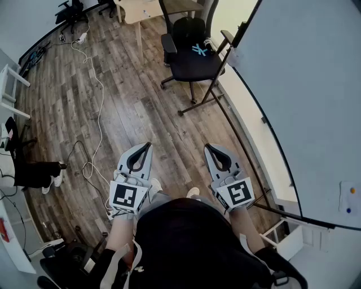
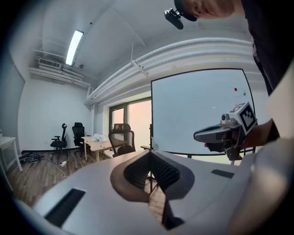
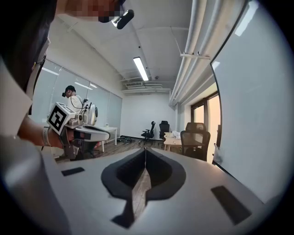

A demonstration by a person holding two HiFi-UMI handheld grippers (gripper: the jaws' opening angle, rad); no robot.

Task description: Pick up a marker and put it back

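Observation:
Both grippers hang in front of me at waist height over the wooden floor, side by side and pointing forward. My left gripper [image 1: 148, 145] [image 2: 149, 155] is shut, its tips meeting with nothing between them. My right gripper [image 1: 207, 147] [image 3: 145, 150] is shut too, and empty. A large whiteboard [image 1: 304, 84] [image 2: 197, 110] [image 3: 257, 114] stands to my right. Low on it is a small white patch [image 1: 350, 198] with an orange and a blue spot; I cannot tell whether these are markers. No marker shows clearly in any view.
The whiteboard's dark stand legs [image 1: 203, 101] spread across the floor ahead. A black office chair [image 1: 192, 53] and a wooden desk [image 1: 141, 8] stand beyond. A white cable [image 1: 96, 101] snakes over the floor at the left. A person's legs [image 1: 34, 172] are at the left edge.

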